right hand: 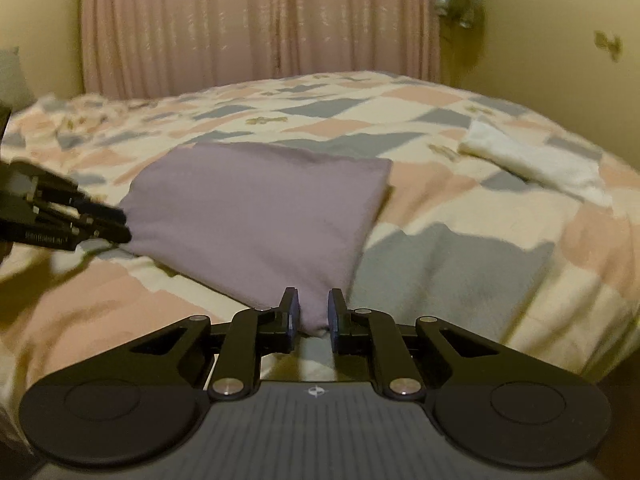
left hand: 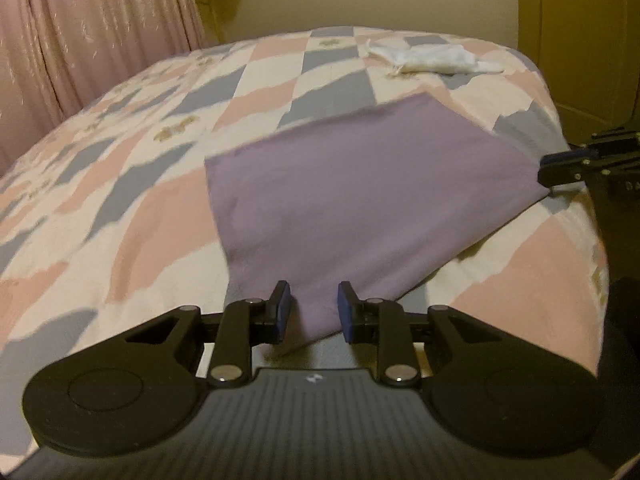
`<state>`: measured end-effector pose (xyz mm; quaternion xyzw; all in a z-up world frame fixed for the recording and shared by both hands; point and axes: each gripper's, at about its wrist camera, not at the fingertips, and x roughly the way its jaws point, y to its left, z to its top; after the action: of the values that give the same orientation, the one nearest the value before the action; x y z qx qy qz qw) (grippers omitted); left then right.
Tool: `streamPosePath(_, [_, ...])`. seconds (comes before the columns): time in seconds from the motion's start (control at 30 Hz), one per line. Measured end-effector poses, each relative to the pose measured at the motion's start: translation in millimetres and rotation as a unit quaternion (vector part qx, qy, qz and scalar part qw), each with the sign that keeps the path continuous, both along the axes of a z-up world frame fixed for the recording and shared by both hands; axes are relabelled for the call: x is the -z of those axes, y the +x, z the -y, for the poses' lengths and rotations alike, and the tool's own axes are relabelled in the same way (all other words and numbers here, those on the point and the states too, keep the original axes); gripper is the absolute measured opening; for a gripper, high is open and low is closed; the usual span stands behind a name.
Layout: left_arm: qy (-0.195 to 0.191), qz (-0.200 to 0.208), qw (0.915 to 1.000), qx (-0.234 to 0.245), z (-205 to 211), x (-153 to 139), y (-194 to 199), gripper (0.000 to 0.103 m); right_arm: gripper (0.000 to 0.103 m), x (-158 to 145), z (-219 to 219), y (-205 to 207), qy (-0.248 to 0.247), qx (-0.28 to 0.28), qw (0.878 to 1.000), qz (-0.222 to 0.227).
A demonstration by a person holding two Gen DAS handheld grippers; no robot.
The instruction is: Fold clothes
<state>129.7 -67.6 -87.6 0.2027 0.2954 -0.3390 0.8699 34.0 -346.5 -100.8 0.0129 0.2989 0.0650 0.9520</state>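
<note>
We have the purple garment (left hand: 352, 196) lying on the patchwork bedspread (left hand: 132, 168), and our 2 grippers sit at 2 neighbouring corners of it. We judge this placement deliberate: a corner in each tool lets us lift 1 edge evenly and carry it over for the next fold, with the cloth staying square instead of bunching.

The left gripper (left hand: 311, 312) has a corner of the garment between its blue pads (left hand: 283, 308), at about 6 o'clock in its own view. The jaws stand partly apart with a plain gap, and cloth fills that gap; whether the pads actually press it we cannot tell. The right gripper (right hand: 313, 316) shows much the same at 6 o'clock in its view: jaws narrowly parted, a small tuck of purple cloth between them, and again we cannot tell if the grip is firm. From the left camera the right tool appears at 3 o'clock, at the garment's far corner; from the right camera the left tool shows at 9 o'clock.

The garment looks already folded into a flat, roughly 4-sided shape, smooth, thick at the edges, with no sleeves showing. A white crumpled cloth (left hand: 432, 58) lies well apart, toward 1 o'clock in the left view, near the bed's far edge. A pink curtain (right hand: 256, 20) hangs behind.
</note>
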Motion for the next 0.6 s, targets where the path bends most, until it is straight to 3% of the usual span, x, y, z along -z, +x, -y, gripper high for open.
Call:
streamPosePath(0.13, [-0.014, 0.002, 0.9993, 0.034, 28, -9, -8, 0.022, 0.013, -11, 8, 3, 0.016, 0.009, 1.000, 0.022])
streamPosePath(0.27, [-0.008, -0.007, 0.9980, 0.063, 57, 0, -10, 0.021, 0.014, -10, 8, 24, 0.017, -0.009, 1.000, 0.023])
streamPosePath(0.6, [0.004, -0.014, 0.9985, 0.052, 62, 9, 3, 0.022, 0.013, 3, 26, 84, 0.001, -0.040, 0.999, 0.017])
